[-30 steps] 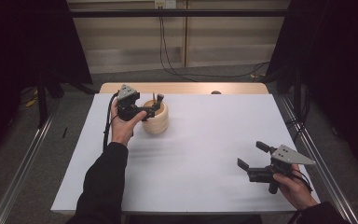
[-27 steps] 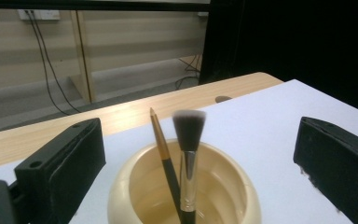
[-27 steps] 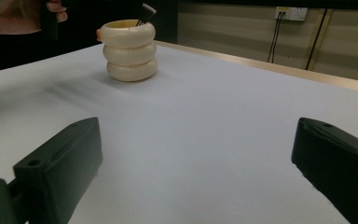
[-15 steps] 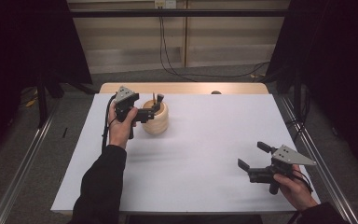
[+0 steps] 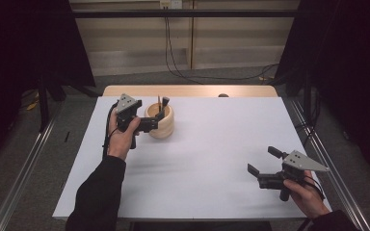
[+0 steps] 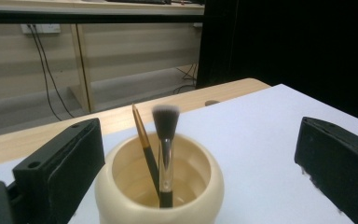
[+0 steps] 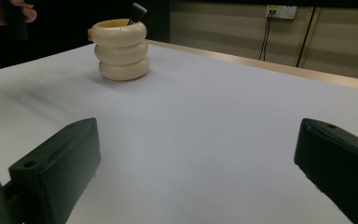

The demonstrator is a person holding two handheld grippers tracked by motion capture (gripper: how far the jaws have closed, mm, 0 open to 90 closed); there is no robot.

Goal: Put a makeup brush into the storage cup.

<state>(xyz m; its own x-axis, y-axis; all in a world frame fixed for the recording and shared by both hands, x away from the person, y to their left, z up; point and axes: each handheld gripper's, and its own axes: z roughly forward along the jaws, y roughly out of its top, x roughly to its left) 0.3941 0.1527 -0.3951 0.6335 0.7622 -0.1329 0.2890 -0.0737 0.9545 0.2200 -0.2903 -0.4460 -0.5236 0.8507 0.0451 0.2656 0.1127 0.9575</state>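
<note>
A cream ribbed holder (image 5: pixel 161 126) stands at the back left of the white table (image 5: pixel 212 154). It holds a fluffy-tipped makeup brush (image 6: pixel 166 135) and a thin dark brush with a gold ferrule (image 6: pixel 142 135), both upright. My left gripper (image 5: pixel 157 120) is open, with its jaws either side of the holder near the rim; in the left gripper view the holder (image 6: pixel 158 191) sits between the jaws, closer to the left one. My right gripper (image 5: pixel 264 160) hangs open over the front right of the table with nothing between its jaws. From there the holder (image 7: pixel 121 49) shows far off.
A strip of bare wood (image 5: pixel 192 90) runs along the table's back edge. Metal rails (image 5: pixel 24 163) lie on the floor at both sides, and cables (image 5: pixel 173 53) hang by the back wall. The white surface between the grippers is bare.
Barely anything: the left gripper stays at the holder, settling slightly lower. The right gripper has drifted a little to the left, still open.
</note>
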